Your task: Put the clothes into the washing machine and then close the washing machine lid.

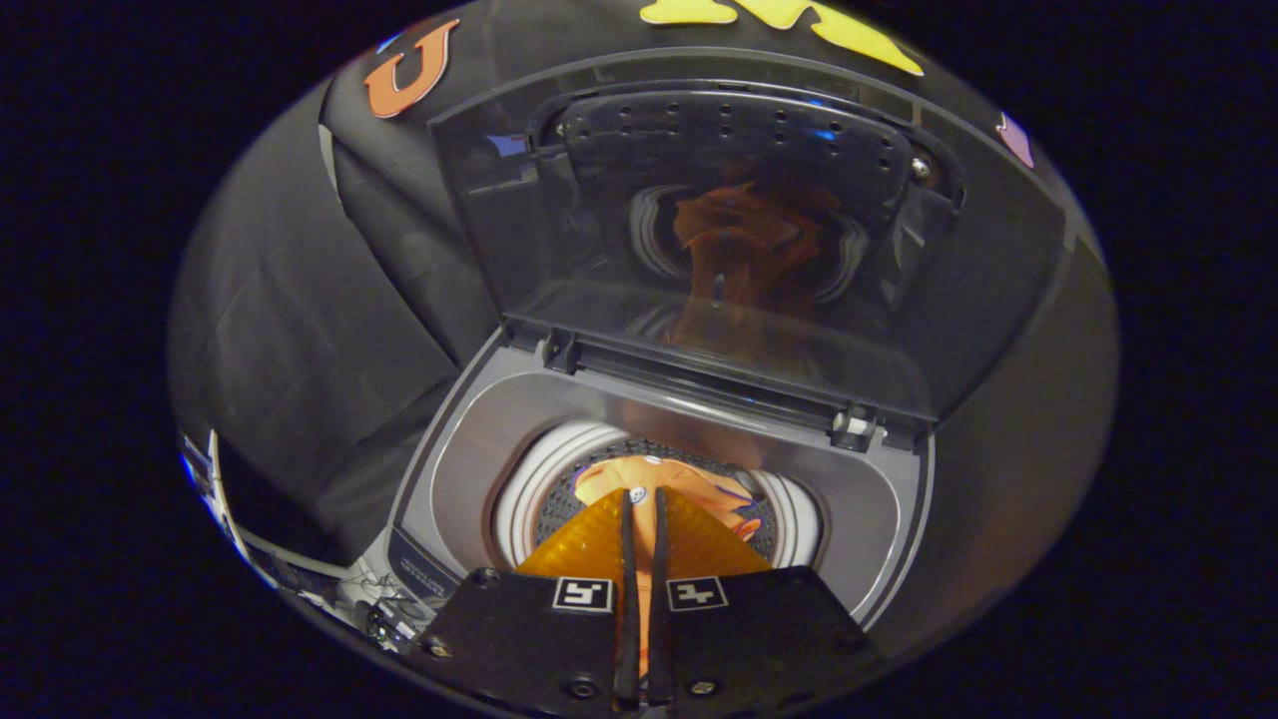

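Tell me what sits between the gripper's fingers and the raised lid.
In the gripper view, the orange garment lies in the drum just beyond the nearly closed gripper; then the washer's grey top rim runs up to the lid hinge.

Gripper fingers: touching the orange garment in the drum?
Cannot tell. In the gripper view the fingers are nearly closed above the orange garment in the drum; they overlap it, hiding any gap.

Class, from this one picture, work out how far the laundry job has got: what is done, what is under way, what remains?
Done, it seems: the orange garment lies down in the drum, beyond the fingertips. In hand: the gripper hangs over the opening, its fingers nearly together with only a thin gap; whether they pinch any cloth cannot be told. Left: the lid stands upright and open, so it has to be closed.
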The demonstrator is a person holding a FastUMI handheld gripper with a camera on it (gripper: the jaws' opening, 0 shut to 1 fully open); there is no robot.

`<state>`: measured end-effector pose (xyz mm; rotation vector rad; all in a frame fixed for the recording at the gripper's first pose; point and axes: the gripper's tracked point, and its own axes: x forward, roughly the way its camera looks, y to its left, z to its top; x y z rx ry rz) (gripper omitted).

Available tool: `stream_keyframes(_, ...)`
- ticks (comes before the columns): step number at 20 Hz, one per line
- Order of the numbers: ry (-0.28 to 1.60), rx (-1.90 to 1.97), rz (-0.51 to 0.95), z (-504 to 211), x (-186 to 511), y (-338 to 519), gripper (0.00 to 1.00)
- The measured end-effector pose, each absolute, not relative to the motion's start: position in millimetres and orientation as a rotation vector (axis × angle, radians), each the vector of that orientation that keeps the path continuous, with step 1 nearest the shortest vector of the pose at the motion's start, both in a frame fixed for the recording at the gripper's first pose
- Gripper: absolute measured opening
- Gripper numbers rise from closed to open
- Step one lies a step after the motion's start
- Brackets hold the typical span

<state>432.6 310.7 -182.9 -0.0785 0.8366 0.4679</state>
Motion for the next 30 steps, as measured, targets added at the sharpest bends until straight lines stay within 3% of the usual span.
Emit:
stream_keyframes(5, 0.847, -0.073, 0.457, -187, 436, 311, 0.07)
stream_keyframes(7, 0.952, -0.049, 0.435, -202, 429, 306, 0.08)
stream_keyframes(11, 0.998, 0.002, 0.407, -218, 427, 304, 0.66)
stream_keyframes(13, 1.017, -0.005, 0.412, -218, 423, 302, 0.77)
stream_keyframes(21, 0.958, -0.071, 0.45, -191, 422, 307, 0.76)
stream_keyframes(30, 0.79, -0.04, 0.532, -55, 434, 339, 0.76)
